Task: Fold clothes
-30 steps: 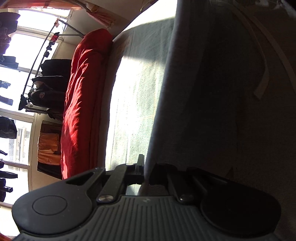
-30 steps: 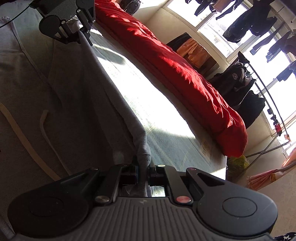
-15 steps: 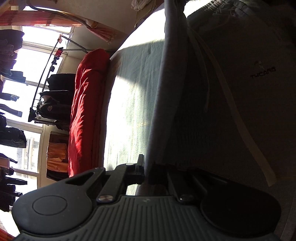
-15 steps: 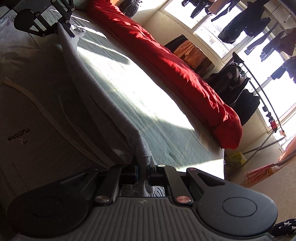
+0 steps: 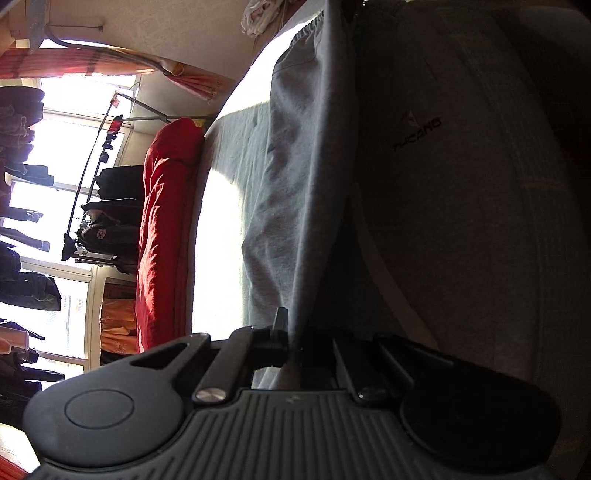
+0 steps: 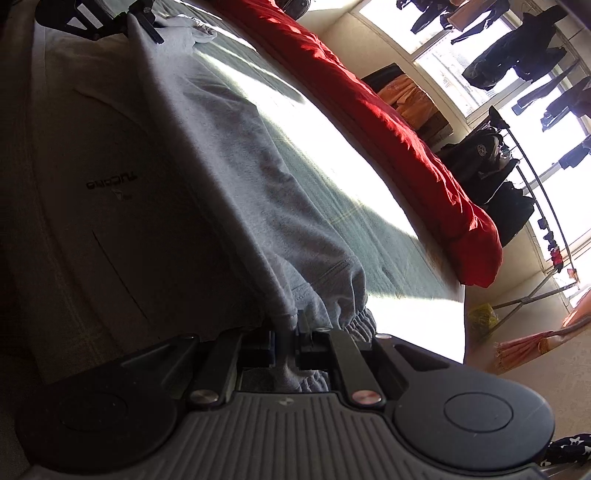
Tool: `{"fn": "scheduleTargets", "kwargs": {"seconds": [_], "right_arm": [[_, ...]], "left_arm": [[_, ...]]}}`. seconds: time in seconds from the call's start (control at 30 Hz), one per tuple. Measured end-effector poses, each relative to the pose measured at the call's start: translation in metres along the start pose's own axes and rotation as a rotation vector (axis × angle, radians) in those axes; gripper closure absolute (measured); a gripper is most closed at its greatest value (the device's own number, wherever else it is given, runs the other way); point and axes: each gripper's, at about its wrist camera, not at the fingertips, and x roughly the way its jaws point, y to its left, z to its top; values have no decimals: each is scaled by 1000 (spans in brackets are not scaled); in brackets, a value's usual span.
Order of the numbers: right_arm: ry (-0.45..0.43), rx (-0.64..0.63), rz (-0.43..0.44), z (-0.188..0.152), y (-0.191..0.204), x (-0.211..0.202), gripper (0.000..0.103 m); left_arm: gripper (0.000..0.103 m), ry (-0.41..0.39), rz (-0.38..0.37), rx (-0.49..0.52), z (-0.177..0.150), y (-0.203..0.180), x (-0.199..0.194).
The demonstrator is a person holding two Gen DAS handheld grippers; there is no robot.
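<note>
A: One garment, a pair of grey sweatpants point(image 6: 240, 155), is stretched between the two grippers over a teal bedspread point(image 6: 332, 206).

B: What grips it?

A: The right gripper point(image 6: 284, 343) is clenched on the gathered waistband point(image 6: 332, 306), with cloth bunched between its fingers. The left gripper point(image 5: 291, 343) is pinched tight on a fold of the same cloth, which rises straight ahead of its fingers as a taut ridge point(image 5: 317, 184).

B: Where do the pants lie around those fingers?

A: To the left of the right gripper's fingers the fabric lies flat in shadow, showing a small dark logo point(image 6: 110, 181). Ahead of them the lifted edge runs to the far left gripper point(image 6: 110, 18), seen at the top of the right wrist view. In the left wrist view the logo panel point(image 5: 417, 133) sits to the right of the fingers.

B: And open room?

A: A sunlit strip of bare bedspread lies beyond the lifted edge, to the right of the right gripper's fingers. A rolled red duvet point(image 6: 388, 122) bounds its far side. Past that are a clothes rack point(image 6: 517, 147) with dark garments and bright windows point(image 6: 461, 40).

B: Any containers?

A: I cannot make out any for certain.
</note>
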Motion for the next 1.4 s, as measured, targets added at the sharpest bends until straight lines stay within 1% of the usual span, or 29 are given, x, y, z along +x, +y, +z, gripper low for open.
{"fn": "scheduleTargets", "kwargs": {"seconds": [0.07,0.17,0.27,0.33,0.4,0.43,0.5,0.63,0.7,0.77,0.8,0.83,0.87,0.93,1.0,1.07,1.17,1.2,1.3,1.4], "right_arm": [[19,-9,8,-5,8,6,94],[21,-3,2,-8,9,6,94],[14,8,-14,-8,2,2,94],[7,21,-14,-8,-1,-2,94],[3,33,-7,-9,-4,-4,94],[5,40,-2,-9,-4,-4,93],[12,43,5,-10,-2,-2,93],[18,41,9,-10,0,0,92],[19,45,11,-10,0,0,92],[21,49,12,-10,0,0,91],[21,51,13,-10,0,0,91],[22,52,14,-10,0,0,91],[22,54,15,-10,0,1,91],[23,48,12,-11,2,1,91],[22,46,5,-12,3,-1,91],[20,55,5,-13,1,-3,91],[9,77,15,-17,-4,-6,89],[7,83,21,-19,-5,-7,88],[12,88,33,-25,-2,-5,87],[23,49,17,-27,8,-1,87]], "left_arm": [[101,-7,-4,19,2,-10,-1],[101,-31,-9,28,3,-18,-12],[101,-61,-4,17,6,-17,-23],[101,-62,-15,-3,7,-14,-25],[101,-60,-20,4,6,-16,-20],[98,-60,-22,8,6,-18,-17],[90,-58,-26,18,5,-21,-12],[90,-45,-42,49,2,-31,-6],[89,-26,-35,51,-1,-31,0],[83,-7,-27,51,-5,-30,7],[84,6,-29,39,-6,-30,8],[93,19,-32,24,-8,-29,9],[100,21,-31,4,-8,-27,6],[101,12,-18,-23,-7,-24,-3],[102,-15,22,-15,-7,-20,-18],[102,-35,29,-31,-6,-14,-32],[102,-64,6,-22,-4,-16,-53],[101,-66,-12,-16,-4,-18,-56],[101,-69,-34,19,-2,-31,-56],[101,-76,-67,40,0,-43,-56]]}}
